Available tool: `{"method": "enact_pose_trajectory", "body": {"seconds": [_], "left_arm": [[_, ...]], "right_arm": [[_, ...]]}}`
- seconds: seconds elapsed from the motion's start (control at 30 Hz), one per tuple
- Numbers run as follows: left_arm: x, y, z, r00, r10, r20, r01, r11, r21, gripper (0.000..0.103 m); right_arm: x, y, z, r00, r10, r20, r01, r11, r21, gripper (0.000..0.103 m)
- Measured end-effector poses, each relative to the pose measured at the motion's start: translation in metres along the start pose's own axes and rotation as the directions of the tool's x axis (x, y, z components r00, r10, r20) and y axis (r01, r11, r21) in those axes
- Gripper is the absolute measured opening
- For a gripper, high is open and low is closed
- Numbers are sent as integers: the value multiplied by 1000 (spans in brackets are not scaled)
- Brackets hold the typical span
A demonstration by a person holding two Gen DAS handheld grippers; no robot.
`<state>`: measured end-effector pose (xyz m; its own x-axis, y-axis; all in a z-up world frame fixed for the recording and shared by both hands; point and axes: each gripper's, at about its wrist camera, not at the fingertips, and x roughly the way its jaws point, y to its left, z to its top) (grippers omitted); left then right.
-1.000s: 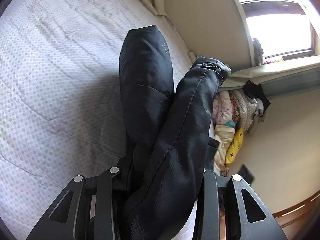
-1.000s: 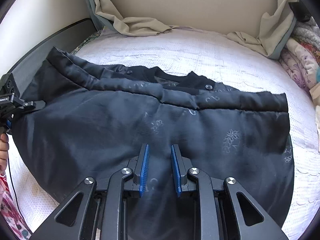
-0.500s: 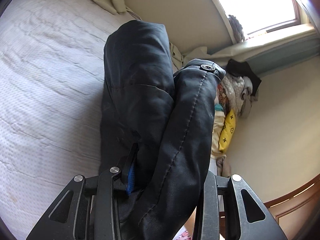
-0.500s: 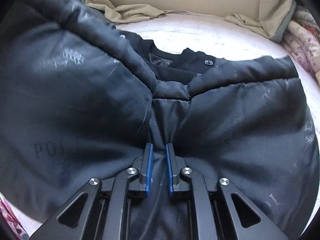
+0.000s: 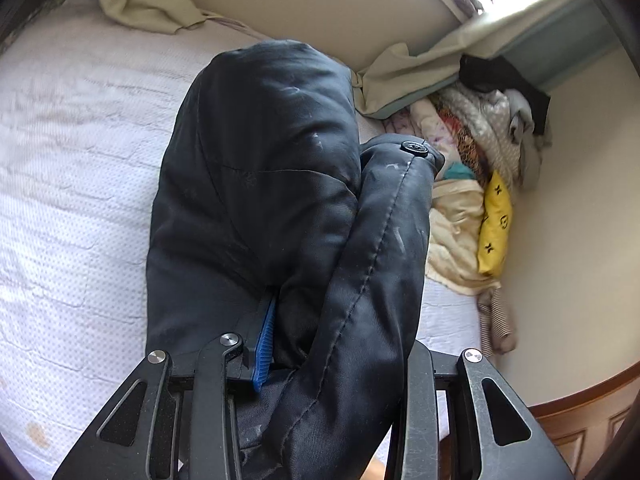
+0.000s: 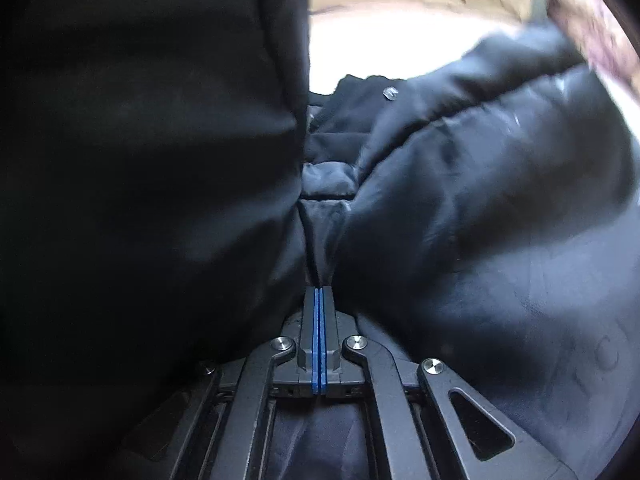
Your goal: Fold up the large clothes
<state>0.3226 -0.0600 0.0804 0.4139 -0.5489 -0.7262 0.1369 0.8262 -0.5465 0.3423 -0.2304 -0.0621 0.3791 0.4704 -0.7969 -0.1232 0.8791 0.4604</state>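
The left gripper point(image 5: 336, 344) grasps a thick bunch of the black jacket point(image 5: 280, 184), held above the white bed point(image 5: 72, 200). The right gripper point(image 6: 319, 292) is clenched, blue fingers point(image 6: 316, 340) together, pinching a thin fold of the jacket point(image 6: 480, 208) lying on the bed.

The left gripper point(image 5: 336, 344) holds a thick fold of the black coat point(image 5: 280, 184) between its jaws. The coat fills the middle of the frame. A snap point(image 5: 414, 147) sits on its right edge. The white bed point(image 5: 72, 184) is on the left. A pile of clothes point(image 5: 476, 184) lies at the right.
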Motion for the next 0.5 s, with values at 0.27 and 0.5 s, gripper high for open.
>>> {"method": "enact_pose_trajectory", "body": {"seconds": [0.27,0.5], "left_arm": [[34,-31,-12,998,62,-30,-60,996,65,40],[66,-54,-40,989,145,-17,-140,977,163,41]], "right_arm": [[-105,-52,4,996,64,63,-76,975,208,20],[-176,-122,-18,908,259,328,-387,817,427,52]]}}
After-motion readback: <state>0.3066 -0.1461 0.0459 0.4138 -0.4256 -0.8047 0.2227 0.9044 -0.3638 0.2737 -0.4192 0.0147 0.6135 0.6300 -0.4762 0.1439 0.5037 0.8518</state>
